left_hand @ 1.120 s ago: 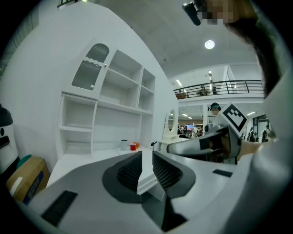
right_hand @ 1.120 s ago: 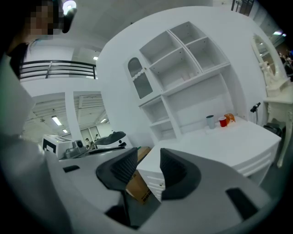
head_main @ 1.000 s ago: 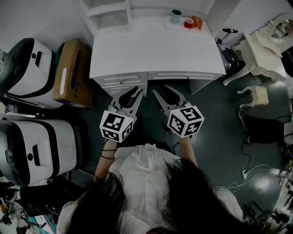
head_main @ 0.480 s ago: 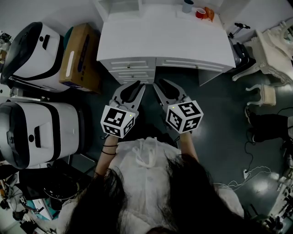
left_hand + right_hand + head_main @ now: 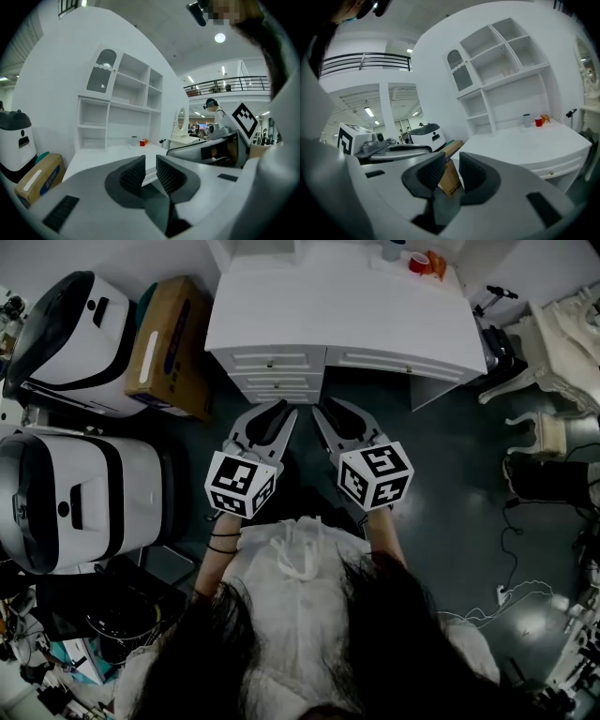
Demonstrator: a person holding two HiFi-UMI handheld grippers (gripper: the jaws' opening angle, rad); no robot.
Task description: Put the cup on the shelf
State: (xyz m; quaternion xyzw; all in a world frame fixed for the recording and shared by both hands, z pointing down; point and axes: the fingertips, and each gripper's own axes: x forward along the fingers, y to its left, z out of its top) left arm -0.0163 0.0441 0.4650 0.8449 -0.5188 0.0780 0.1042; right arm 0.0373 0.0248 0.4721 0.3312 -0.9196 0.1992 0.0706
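Observation:
A grey-blue cup [image 5: 390,251] and a red cup [image 5: 418,262] stand at the far right of the white desk [image 5: 337,306], at the top edge of the head view. In the right gripper view the grey cup [image 5: 526,120] and red cup [image 5: 538,121] sit below the white shelf unit [image 5: 506,70]. My left gripper [image 5: 275,412] and right gripper [image 5: 328,410] hover side by side over the dark floor, short of the desk's drawers and far from the cups. The left gripper [image 5: 150,168] is shut and empty. The right gripper [image 5: 452,169] is closing down to shut with nothing between its pads.
Two large white machines [image 5: 66,334] [image 5: 75,502] and a cardboard box [image 5: 169,343] stand on the left. An ornate white chair [image 5: 553,343], a stool [image 5: 548,437] and cables [image 5: 525,587] lie on the right. An orange object [image 5: 435,262] sits by the red cup.
The desk and cups have slid toward the top of the head view. Both grippers stay together in front of the person, and the right jaws have drawn closer.

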